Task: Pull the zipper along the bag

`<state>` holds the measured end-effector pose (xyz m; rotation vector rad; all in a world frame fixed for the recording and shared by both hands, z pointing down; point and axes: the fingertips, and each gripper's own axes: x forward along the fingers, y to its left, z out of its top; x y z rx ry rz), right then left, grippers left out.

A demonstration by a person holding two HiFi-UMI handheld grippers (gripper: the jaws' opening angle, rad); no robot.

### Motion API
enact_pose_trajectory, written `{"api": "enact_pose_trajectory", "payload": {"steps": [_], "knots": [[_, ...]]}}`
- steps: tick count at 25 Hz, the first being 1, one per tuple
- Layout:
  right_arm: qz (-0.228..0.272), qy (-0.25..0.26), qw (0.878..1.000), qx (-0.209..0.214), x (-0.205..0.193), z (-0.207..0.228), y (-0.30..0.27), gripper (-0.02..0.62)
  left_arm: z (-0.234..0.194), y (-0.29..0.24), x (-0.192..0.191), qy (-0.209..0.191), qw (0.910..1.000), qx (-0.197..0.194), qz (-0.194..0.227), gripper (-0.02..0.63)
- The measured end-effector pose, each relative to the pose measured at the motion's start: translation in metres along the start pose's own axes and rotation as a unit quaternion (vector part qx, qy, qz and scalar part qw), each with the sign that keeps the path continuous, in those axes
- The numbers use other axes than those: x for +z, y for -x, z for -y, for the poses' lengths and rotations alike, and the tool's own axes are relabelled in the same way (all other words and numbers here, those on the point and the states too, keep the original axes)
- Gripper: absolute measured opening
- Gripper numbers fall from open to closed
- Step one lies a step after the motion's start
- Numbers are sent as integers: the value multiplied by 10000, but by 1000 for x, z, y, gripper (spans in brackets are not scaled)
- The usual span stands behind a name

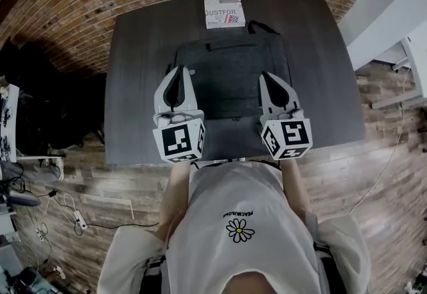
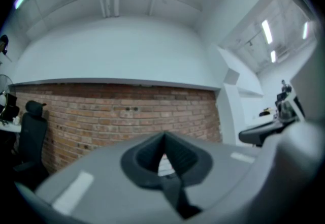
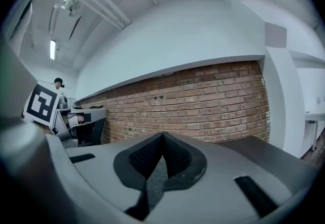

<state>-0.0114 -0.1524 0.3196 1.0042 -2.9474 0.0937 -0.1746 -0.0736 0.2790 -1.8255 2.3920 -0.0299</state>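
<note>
A dark grey flat bag [image 1: 230, 76] lies on the dark table [image 1: 133, 86], its zipper line [image 1: 230, 47] near its far edge and a black handle [image 1: 263, 27] at the far right corner. My left gripper [image 1: 179, 70] hovers over the bag's left edge, shut with nothing in it. Over the bag's right part my right gripper [image 1: 265, 77] is also shut and empty. Both gripper views look up at a brick wall [image 2: 117, 116]; the left gripper [image 2: 163, 136] and the right gripper [image 3: 162, 135] show closed tips, and the bag is out of sight there.
A printed box [image 1: 223, 7] sits at the table's far edge, just beyond the bag. Brick-pattern floor surrounds the table. A black chair [image 2: 30, 136] stands by the wall at the left; cables lie on the floor [image 1: 67, 213] at the near left.
</note>
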Motion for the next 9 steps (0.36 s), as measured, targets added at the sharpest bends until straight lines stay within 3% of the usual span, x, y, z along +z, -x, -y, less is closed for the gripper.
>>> {"api": "enact_pose_trajectory", "payload": {"steps": [9], "knots": [[-27,77,10000,49,-2,-2,-1,-2,-3,1,-5,-14,10000,66,-48,0]]}}
